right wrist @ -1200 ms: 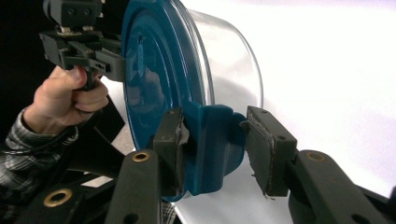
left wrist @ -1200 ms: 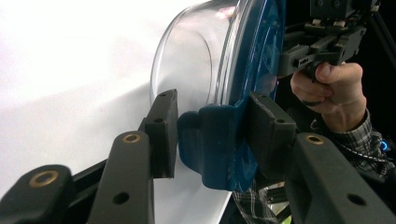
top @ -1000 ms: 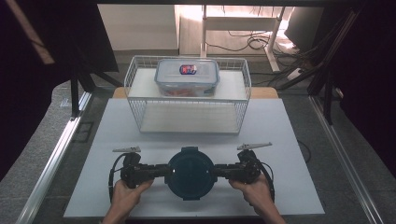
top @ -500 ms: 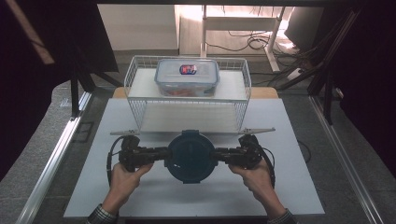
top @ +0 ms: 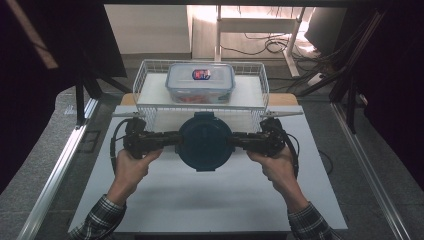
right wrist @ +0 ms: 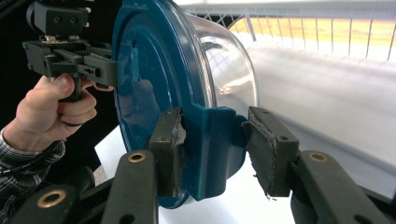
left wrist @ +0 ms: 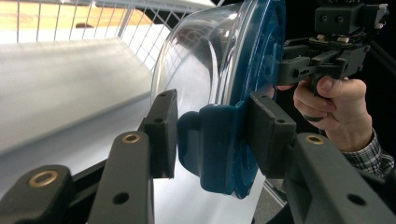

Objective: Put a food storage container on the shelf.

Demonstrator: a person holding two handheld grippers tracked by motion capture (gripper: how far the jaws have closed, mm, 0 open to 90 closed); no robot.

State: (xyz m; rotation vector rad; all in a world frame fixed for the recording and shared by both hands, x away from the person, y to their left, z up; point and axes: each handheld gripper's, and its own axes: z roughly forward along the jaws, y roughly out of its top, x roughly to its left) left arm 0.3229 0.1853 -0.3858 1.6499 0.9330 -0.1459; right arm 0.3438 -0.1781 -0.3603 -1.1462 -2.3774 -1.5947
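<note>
The left gripper (top: 172, 140) clamps one blue side latch of a round clear container with a dark blue lid (top: 205, 141). In the left gripper view its two black pads (left wrist: 161, 130) sit on either side of the latch tab (left wrist: 215, 144), pressing it from both faces, with the clear bowl bulging off to one side and the blue lid on the other. The right gripper (top: 239, 142) grips the opposite latch the same way: in the right gripper view its pads (right wrist: 166, 149) close on the blue tab (right wrist: 212, 149), the nearer pad flat against the lid side and the other meeting the tab's outer edge.

The container hangs between the two grippers, held level with its lid facing up in the high view, above the white table top (top: 200, 200). It is just in front of a white wire basket (top: 262, 80), and its far edge overlaps the basket's near wall in that view.

Each gripper is held in one of the person's hands, the left hand (top: 131, 167) and the right hand (top: 275, 167), with checked sleeves at the bottom edge.

Inside the basket, at its middle, lies a rectangular clear plastic box with a clear snap-on lid (top: 200, 82), a small red and blue label on top.
</note>
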